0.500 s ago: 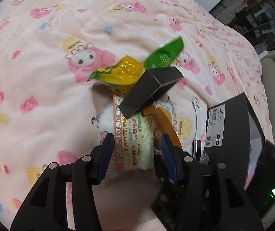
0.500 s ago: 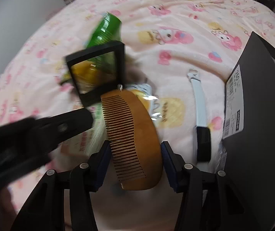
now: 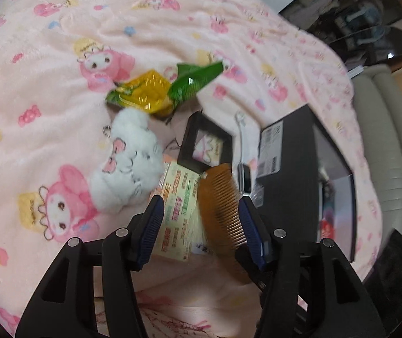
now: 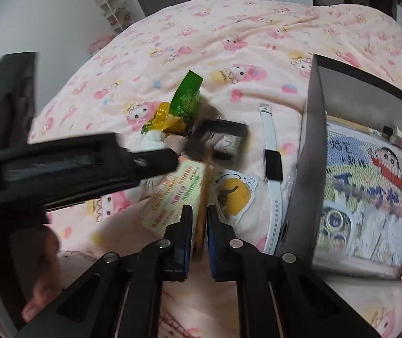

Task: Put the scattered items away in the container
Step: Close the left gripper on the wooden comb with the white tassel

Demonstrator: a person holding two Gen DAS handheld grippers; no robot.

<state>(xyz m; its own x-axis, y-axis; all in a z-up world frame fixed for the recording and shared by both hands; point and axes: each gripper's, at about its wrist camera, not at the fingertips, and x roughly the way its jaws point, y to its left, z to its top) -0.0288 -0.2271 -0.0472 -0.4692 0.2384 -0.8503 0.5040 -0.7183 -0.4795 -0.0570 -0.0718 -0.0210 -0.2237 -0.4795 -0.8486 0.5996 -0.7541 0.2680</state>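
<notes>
Blanket (image 3: 60,42): a pink fleece printed with cartoon rabbits is spread under everything in both views.

Box (image 4: 313,146): a dark open container is seen at 3 o'clock in the right wrist view, its near wall upright; printed packets lie inside. In the left wrist view it (image 3: 294,152) sits at 3 o'clock, a white label on its side.

Left gripper (image 3: 199,219): the jaws are held apart, with nothing clamped — the printed card and the comb are seen between and beyond them. In the right wrist view its black body (image 4: 74,166) crosses from 9 o'clock.

Right gripper (image 4: 199,233): the jaws are drawn nearly together on the wooden comb (image 4: 202,197), seen edge-on between the pads.

Comb: in the left wrist view it (image 3: 223,197) is seen broadside at 5 o'clock of the black frame, tilted, its teeth facing left.

Plush toy (image 3: 127,166): white and fluffy, laid at 9 o'clock of the card.

Printed card (image 3: 177,208): flat on the blanket, partly under the comb.

Snack packet (image 3: 164,90): green and yellow, laid at 12 o'clock of the plush.

Black frame (image 3: 206,143): a small square frame — tilted, just above the comb.

Watch (image 4: 272,169): white strap, dark face, laid just beside the box's near wall.

Sticker (image 4: 233,194): yellow and white, between comb and watch.
</notes>
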